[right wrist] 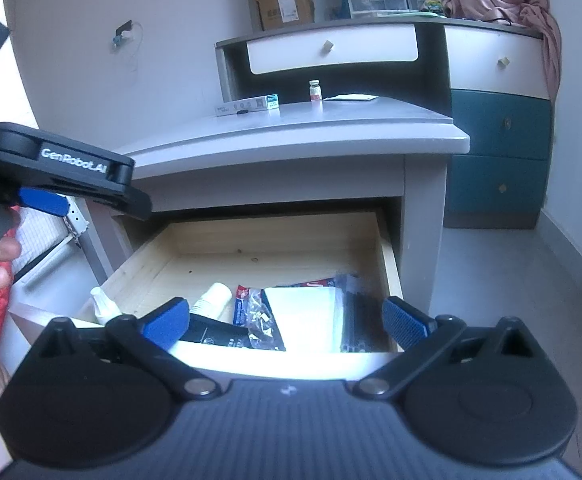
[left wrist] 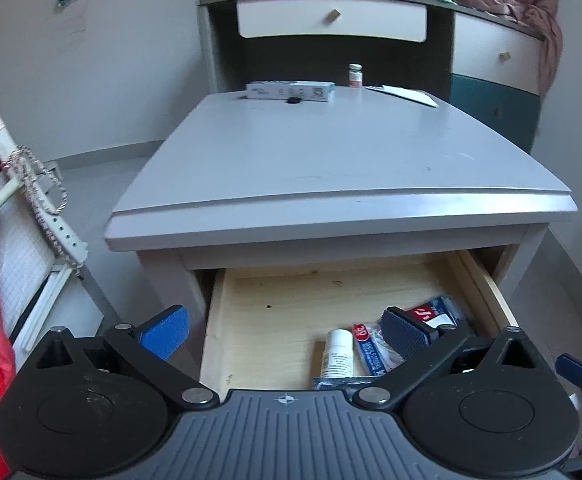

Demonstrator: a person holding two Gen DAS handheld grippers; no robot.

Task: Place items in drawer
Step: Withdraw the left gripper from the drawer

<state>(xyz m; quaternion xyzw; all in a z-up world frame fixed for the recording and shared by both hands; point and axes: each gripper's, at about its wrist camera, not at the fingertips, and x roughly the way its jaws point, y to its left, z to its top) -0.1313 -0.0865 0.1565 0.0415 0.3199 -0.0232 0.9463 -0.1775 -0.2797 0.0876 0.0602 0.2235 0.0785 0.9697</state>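
**Drawer open, three things left on top**

Your nightstand [left wrist: 331, 160] fills the middle of both views; its drawer [right wrist: 275, 248] stands pulled out at the lower centre, already holding a white bottle [left wrist: 339, 352], a paper cup [right wrist: 213, 300] and some packets [right wrist: 259, 320]. Still waiting at the far edge of the top, upper centre of frame, are a long box [left wrist: 291, 91], a sheet of paper [left wrist: 407, 95] and a small vial [left wrist: 355, 75]. Both your left gripper [left wrist: 287, 332] and right gripper [right wrist: 287, 320] hang over the drawer with fingers spread wide and nothing between them; reach up and over the top, take the box across its narrow width, and set it in the bare back half of the drawer.
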